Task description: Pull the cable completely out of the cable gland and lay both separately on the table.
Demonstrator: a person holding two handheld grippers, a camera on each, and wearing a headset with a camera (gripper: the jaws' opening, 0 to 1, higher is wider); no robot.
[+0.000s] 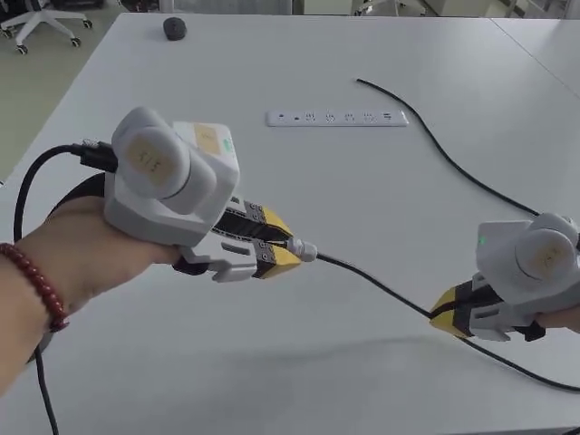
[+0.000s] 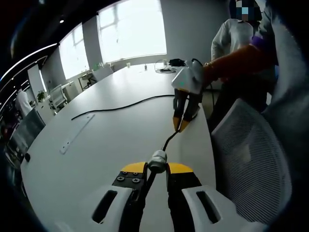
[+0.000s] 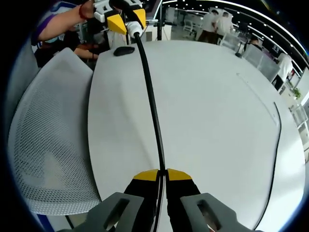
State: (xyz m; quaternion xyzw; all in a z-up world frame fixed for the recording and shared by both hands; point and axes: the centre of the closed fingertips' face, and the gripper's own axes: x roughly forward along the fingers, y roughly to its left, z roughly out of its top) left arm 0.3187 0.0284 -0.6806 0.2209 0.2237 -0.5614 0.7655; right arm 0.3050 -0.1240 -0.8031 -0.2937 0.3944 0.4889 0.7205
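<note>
The left gripper (image 1: 275, 251) is clenched on the cable gland (image 1: 304, 251), held above the tabletop (image 1: 272, 362). The cable (image 1: 376, 285) runs from it to the right gripper (image 1: 446, 313), which grasps it tightly. I would pull straight along the cable and keep the cable gland steady.

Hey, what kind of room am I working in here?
Probably an open-plan office or meeting room: a long white table with a power strip lying on it, a wheeled office chair on the floor beyond its corner, and big windows along one wall.
</note>
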